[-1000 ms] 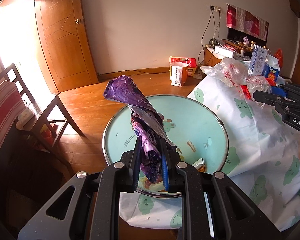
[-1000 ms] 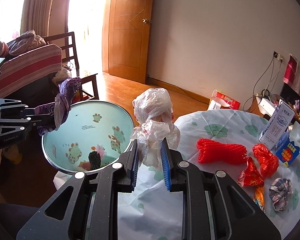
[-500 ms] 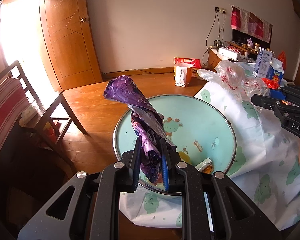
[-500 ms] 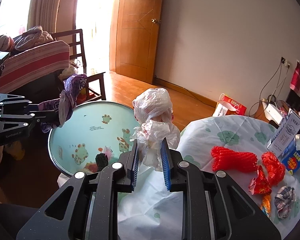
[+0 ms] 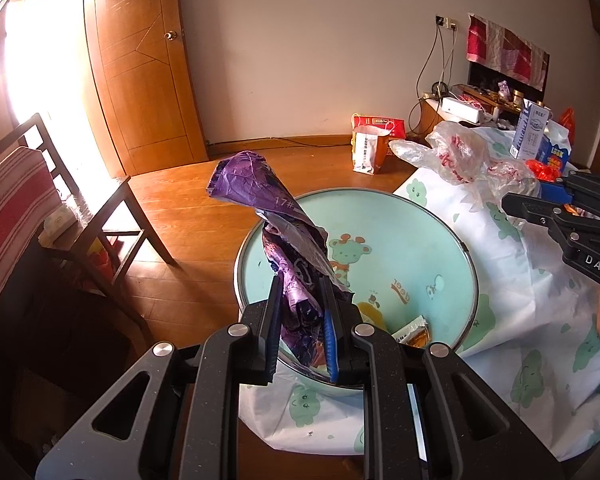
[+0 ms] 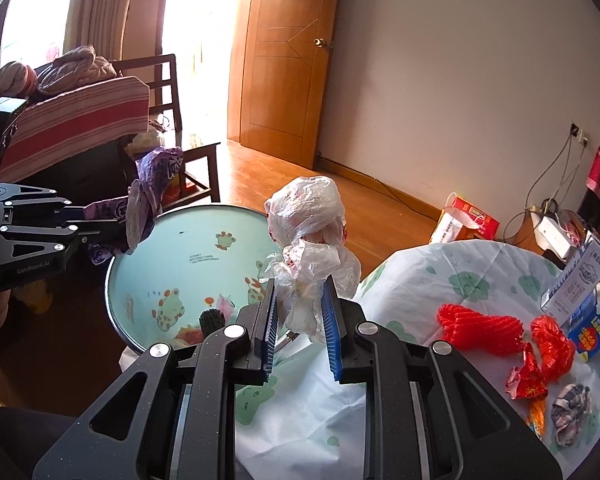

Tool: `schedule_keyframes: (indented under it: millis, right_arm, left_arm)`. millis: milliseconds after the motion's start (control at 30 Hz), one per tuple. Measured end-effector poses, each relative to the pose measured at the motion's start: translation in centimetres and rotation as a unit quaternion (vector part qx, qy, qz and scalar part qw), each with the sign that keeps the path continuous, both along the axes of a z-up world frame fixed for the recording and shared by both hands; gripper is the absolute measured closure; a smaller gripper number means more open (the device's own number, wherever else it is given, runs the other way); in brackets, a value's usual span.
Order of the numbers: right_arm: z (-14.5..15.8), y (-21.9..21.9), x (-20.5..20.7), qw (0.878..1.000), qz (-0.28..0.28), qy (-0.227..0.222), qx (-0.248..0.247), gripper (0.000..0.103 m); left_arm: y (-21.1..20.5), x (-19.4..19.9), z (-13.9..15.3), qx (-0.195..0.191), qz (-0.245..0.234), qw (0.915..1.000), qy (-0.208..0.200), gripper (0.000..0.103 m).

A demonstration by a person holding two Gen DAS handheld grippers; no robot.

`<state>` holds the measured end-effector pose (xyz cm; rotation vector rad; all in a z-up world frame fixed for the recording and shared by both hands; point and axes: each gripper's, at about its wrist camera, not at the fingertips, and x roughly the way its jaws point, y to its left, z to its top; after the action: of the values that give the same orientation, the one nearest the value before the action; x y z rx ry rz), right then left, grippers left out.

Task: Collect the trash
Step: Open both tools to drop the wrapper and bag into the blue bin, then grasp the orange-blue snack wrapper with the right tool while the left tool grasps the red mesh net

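The left gripper (image 5: 302,320) is clamped on a crumpled purple wrapper (image 5: 276,236), which sticks up from between its narrow jaws above the near rim of a round basin (image 5: 428,248). The basin is pale green inside, with cartoon animals printed on it, and a few scraps already lie in its bottom (a small snack packet (image 5: 414,330) among them).

The right gripper (image 6: 298,324) holds a bunched clear plastic bag (image 6: 310,232) with red print, pinched between its blue pads (image 6: 331,332); the bag balloons upward over the edge where the basin meets the worktop (image 6: 440,280), which is draped in a white cloth with green bears.

More trash waits on that cloth: a red mesh sleeve (image 6: 480,328), red foil wrappers (image 6: 540,360) and a crumpled paper ball (image 6: 572,404), all well apart from the basin. A milk carton (image 6: 580,284) stands upright near the far edge. A wooden chair (image 5: 100,208) stands on the floor beside the basin.
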<state>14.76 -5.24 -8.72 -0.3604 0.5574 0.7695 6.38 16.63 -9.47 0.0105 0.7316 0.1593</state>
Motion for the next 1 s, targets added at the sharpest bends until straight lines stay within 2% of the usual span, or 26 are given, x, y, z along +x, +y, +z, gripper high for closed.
schedule_keyframes:
  millis: [433, 533, 600, 633, 667, 700, 800, 833, 1000]
  right_arm:
    - [0.0, 0.6, -0.4, 1.000, 0.008, -0.001, 0.001, 0.081]
    - [0.0, 0.8, -0.4, 1.000, 0.014, 0.003, 0.000, 0.081]
    - [-0.1, 0.8, -0.4, 1.000, 0.015, -0.002, 0.002, 0.077]
    - [-0.1, 0.7, -0.4, 1.000, 0.014, -0.002, 0.004, 0.072]
    - [-0.1, 0.6, -0.3, 1.000, 0.012, -0.001, 0.006, 0.059]
    - [-0.1, 0.4, -0.3, 1.000, 0.010, 0.001, 0.011, 0.051]
    - [-0.2, 0.2, -0.2, 1.000, 0.006, 0.003, 0.013, 0.049]
    - [-0.2, 0.1, -0.3, 1.000, 0.005, 0.003, 0.013, 0.049]
    - [-0.2, -1.2, -0.7, 1.000, -0.011, -0.001, 0.010, 0.043]
  left_arm:
    - [-0.1, -0.1, 0.0, -0.001, -0.002, 1.0000, 0.000, 0.085]
    - [-0.3, -0.1, 0.0, 0.000, -0.007, 1.0000, -0.003, 0.080]
    - [-0.5, -0.1, 0.0, -0.002, -0.013, 0.9999, -0.006, 0.077]
    - [-0.7, -0.2, -0.1, -0.001, -0.015, 0.9999, -0.007, 0.073]
    - [-0.9, -0.2, -0.1, 0.001, -0.014, 0.9999, -0.008, 0.065]
    - [-1.1, -0.2, -0.1, 0.000, -0.015, 0.9998, -0.009, 0.062]
    - [-1.2, -0.2, -0.2, 0.002, -0.010, 0.9999, -0.009, 0.046]
    - [-1.2, -0.2, -0.3, 0.003, -0.004, 0.9999, -0.010, 0.036]
    - [-1.4, -0.2, -0.6, -0.002, -0.001, 1.0000, -0.009, 0.028]
